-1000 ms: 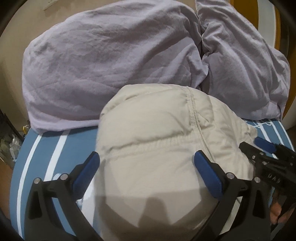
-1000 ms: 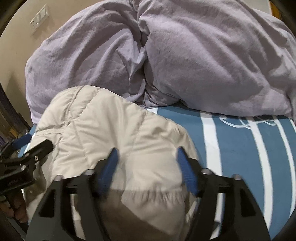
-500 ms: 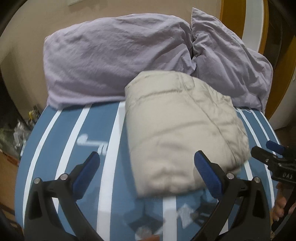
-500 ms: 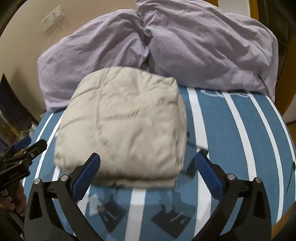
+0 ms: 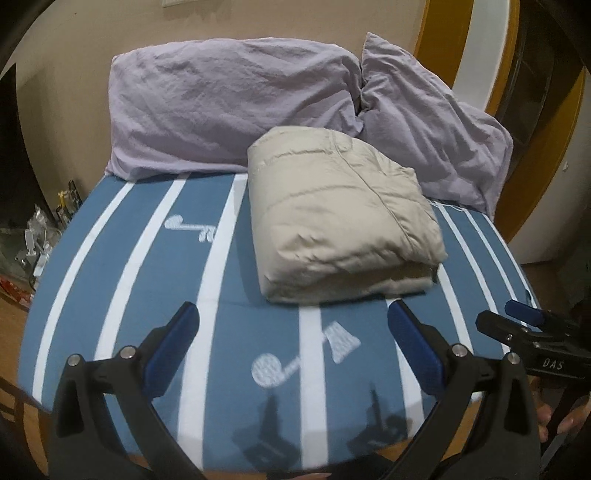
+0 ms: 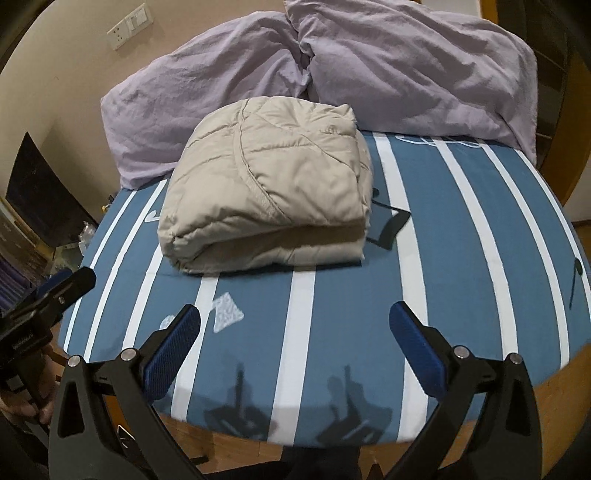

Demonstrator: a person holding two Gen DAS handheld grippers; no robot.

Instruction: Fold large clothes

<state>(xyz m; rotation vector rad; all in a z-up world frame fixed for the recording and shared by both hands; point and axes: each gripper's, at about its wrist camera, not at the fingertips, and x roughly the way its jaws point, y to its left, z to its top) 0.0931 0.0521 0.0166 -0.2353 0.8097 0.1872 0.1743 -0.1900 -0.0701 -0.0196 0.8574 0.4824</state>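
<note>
A beige padded jacket (image 5: 340, 221) lies folded into a thick bundle on the blue and white striped bed (image 5: 147, 280), near the pillows. It also shows in the right wrist view (image 6: 269, 184). My left gripper (image 5: 293, 336) is open and empty, held back above the bed's near edge, well short of the jacket. My right gripper (image 6: 295, 338) is open and empty, also back over the near edge. The right gripper shows at the right of the left wrist view (image 5: 517, 325). The left gripper shows at the left of the right wrist view (image 6: 55, 291).
Two crumpled lilac pillows (image 5: 236, 107) (image 6: 417, 70) lie across the head of the bed against the wall. A wall socket (image 6: 127, 26) sits above them. Clutter lies on the floor at the left (image 5: 40, 229). A yellow and white door frame (image 5: 461, 62) stands at the right.
Both grippers have pulled back from the jacket toward the bed's near edge. One second ago they hovered right over the bundle; now the whole folded jacket and bed are in view.
</note>
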